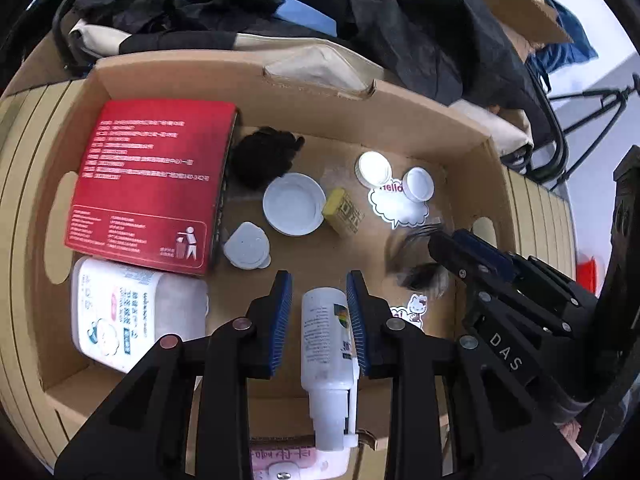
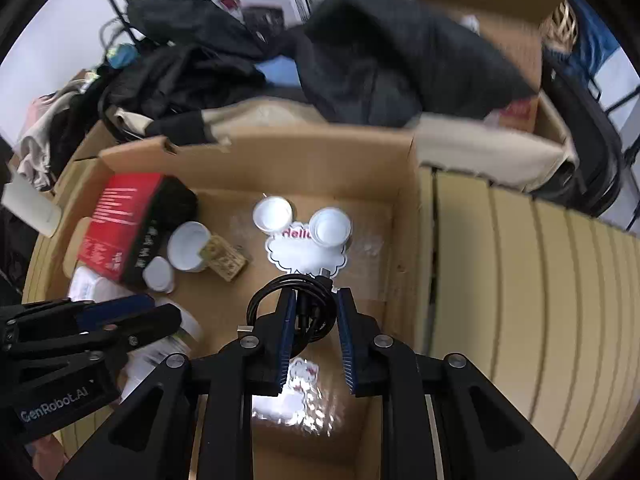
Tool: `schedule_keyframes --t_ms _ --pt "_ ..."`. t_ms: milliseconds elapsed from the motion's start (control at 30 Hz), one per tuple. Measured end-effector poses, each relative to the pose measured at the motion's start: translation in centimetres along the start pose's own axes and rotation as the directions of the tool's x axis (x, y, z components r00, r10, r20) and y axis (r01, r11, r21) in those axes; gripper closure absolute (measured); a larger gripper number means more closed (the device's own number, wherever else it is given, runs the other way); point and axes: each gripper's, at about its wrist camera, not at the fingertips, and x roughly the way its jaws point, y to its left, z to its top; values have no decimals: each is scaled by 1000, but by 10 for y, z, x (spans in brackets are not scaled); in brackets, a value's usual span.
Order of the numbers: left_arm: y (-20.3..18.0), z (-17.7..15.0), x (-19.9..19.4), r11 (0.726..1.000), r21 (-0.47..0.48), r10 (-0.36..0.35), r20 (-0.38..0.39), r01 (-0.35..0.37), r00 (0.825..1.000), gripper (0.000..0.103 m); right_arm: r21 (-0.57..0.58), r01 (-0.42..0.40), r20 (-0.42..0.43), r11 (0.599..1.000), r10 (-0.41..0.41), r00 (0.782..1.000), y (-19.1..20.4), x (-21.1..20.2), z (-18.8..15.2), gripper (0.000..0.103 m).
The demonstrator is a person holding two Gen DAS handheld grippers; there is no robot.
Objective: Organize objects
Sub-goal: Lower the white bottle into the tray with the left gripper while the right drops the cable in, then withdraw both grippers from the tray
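My left gripper is shut on a white pump bottle, which lies along the fingers with its pump end toward the camera. It hangs over the near part of an open cardboard box. My right gripper is shut on a coiled black cable and hovers over the box's right part, above a Hello Kitty sticker. In the right wrist view the left gripper reaches in from the left with the bottle. In the left wrist view the right gripper enters from the right, its cable blurred.
In the box lie a red carton, a white tissue pack, a black fuzzy clump, several white lids, a small yellow box and a "hello" sticker. Dark clothes and bags pile up behind it.
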Motion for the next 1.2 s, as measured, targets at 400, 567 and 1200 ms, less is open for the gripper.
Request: schedule_keyframes --t_ms 400,567,1200 --pt "-9 -112 -178 970 243 -49 240 -12 969 21 59 -113 191 992 100 976 -7 -150 -66 37" --pt "22 -204 -213 969 236 2 297 -75 955 12 84 -110 235 990 87 968 2 -202 -171 31" --pt "85 -347 -228 998 47 30 188 -40 982 6 84 -82 191 993 65 979 61 -250 -339 31"
